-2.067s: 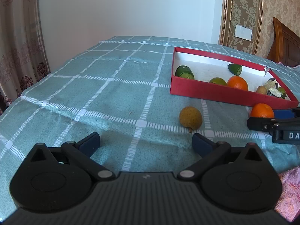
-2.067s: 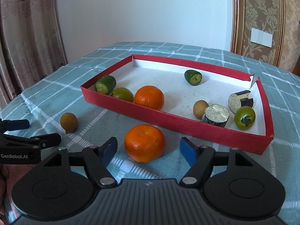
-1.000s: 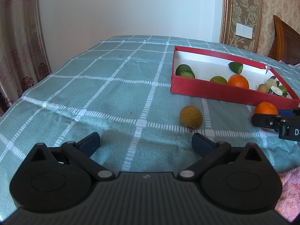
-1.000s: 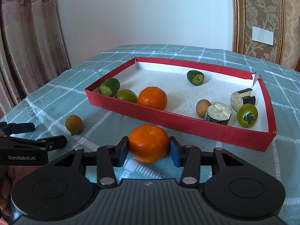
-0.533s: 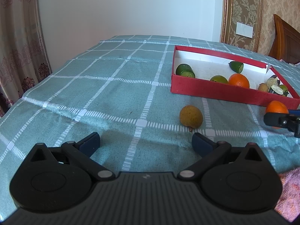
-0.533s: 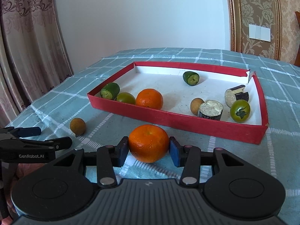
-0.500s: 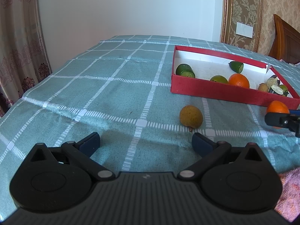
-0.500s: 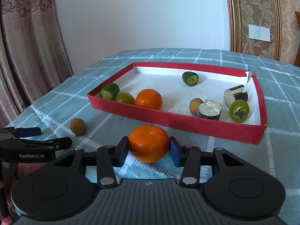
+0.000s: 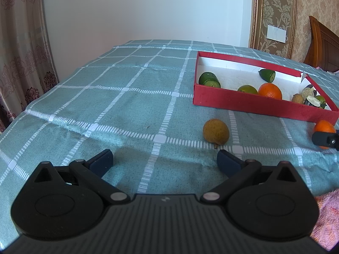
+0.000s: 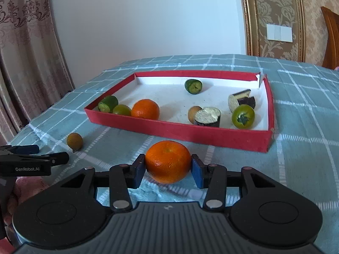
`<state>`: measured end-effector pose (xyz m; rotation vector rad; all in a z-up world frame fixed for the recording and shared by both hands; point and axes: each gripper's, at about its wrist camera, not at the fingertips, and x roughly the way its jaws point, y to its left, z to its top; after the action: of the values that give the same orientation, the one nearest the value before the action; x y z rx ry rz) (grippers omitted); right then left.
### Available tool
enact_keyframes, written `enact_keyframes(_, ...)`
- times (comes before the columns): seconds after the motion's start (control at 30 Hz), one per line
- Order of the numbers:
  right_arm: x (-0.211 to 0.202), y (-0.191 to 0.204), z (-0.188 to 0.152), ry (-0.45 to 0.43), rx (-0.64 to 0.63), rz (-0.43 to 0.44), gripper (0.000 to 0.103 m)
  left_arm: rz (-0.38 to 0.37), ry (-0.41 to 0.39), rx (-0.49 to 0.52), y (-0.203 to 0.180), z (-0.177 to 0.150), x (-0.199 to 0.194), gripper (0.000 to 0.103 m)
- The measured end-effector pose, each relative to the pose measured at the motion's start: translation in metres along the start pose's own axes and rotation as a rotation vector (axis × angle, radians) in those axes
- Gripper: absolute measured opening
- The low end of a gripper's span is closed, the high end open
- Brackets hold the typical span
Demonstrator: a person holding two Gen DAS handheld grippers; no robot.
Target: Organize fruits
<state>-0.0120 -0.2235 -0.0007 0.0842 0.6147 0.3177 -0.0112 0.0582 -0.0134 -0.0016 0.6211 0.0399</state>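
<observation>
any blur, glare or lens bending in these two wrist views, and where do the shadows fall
Left wrist view: sharp, no glare; the fisheye bows the curtain, and the left gripper shadows the tablecloth just ahead. Right wrist view: equally sharp; the wall trim curves, and the held orange is dark underneath.

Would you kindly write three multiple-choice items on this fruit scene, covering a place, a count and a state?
1. Where does the small brown fruit lie?
A. in the red tray
B. on the checked cloth
C. in the left gripper

2. How many oranges show in the right wrist view?
A. one
B. two
C. four

3. What is the right gripper doing?
A. clamping an orange
B. standing open and empty
C. holding the tray

Answers: 1 B, it sits on the checked cloth, outside the red tray. 2 B, one orange in the tray, another orange outside. 3 A, both pads press that orange.
</observation>
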Motion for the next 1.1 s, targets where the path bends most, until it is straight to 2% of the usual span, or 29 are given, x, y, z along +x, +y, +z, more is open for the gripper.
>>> enact_keyframes(0.37, -0.001, -0.005, -0.001, -0.007, 0.03, -0.005, 0.045, 0.0, 0.0, 0.0, -0.001, 0.0, 0.0, 0.103)
enact_keyframes(0.83, -0.013, -0.008, 0.012, -0.042, -0.003, -0.17, 0.045, 0.003, -0.001, 0.002, -0.001, 0.0, 0.0, 0.103)
enact_keyframes(1.1, -0.014, -0.017, 0.015, -0.041, 0.002, -0.185, 0.045, 0.003, -0.001, 0.002, -0.001, 0.0, 0.0, 0.103)
